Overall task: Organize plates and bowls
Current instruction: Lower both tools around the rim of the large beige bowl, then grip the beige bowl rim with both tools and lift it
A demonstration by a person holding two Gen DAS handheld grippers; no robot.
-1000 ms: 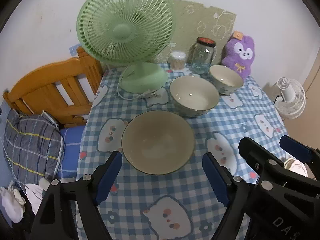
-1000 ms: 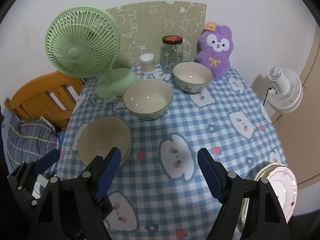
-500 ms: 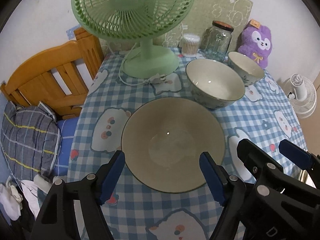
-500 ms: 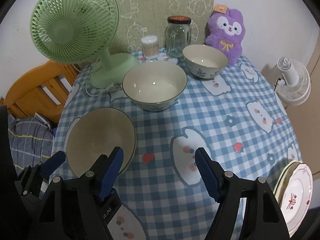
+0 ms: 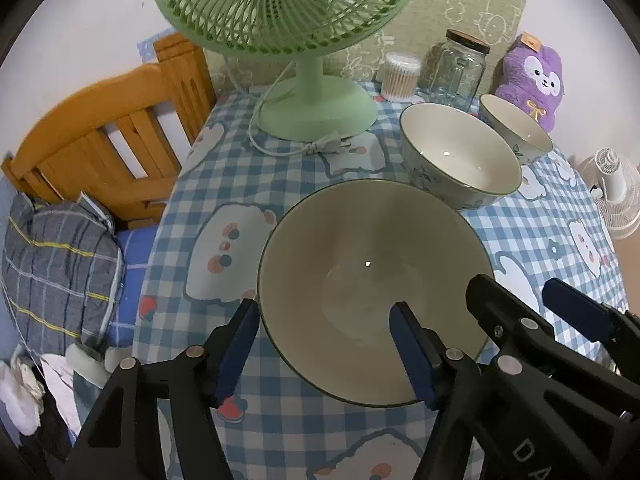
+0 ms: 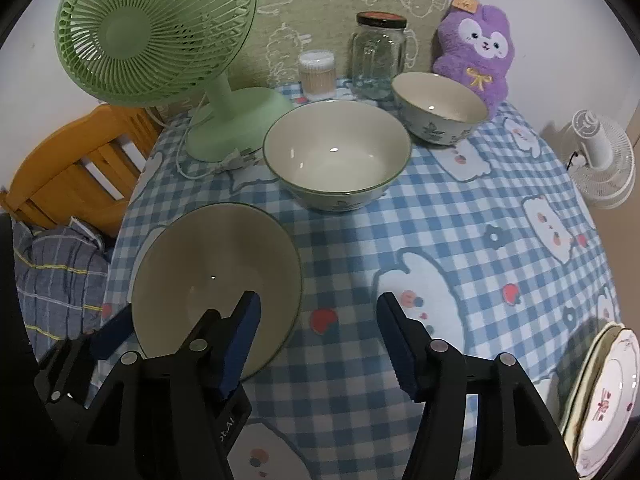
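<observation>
Three cream bowls stand on the checked tablecloth. The largest, shallow bowl (image 5: 372, 280) (image 6: 216, 280) is nearest. A medium bowl (image 5: 460, 156) (image 6: 336, 152) sits behind it and a small bowl (image 5: 516, 128) (image 6: 440, 106) behind that. My left gripper (image 5: 324, 352) is open, its jaws straddling the near left rim of the large bowl. My right gripper (image 6: 318, 336) is open and empty over the cloth, just right of the large bowl. A stack of plates (image 6: 600, 400) sits at the table's right edge.
A green desk fan (image 6: 160, 40) with a loose cord stands at the back left. A cotton swab tub (image 6: 316, 72), a glass jar (image 6: 378, 56) and a purple plush (image 6: 476, 52) line the back wall. A wooden bed frame (image 5: 112, 136) lies to the left, a white fan (image 6: 600, 156) to the right.
Both grippers have moved forward and down toward the table. The left gripper's jaws have come around the large bowl's near rim. Nothing on the table has moved.
</observation>
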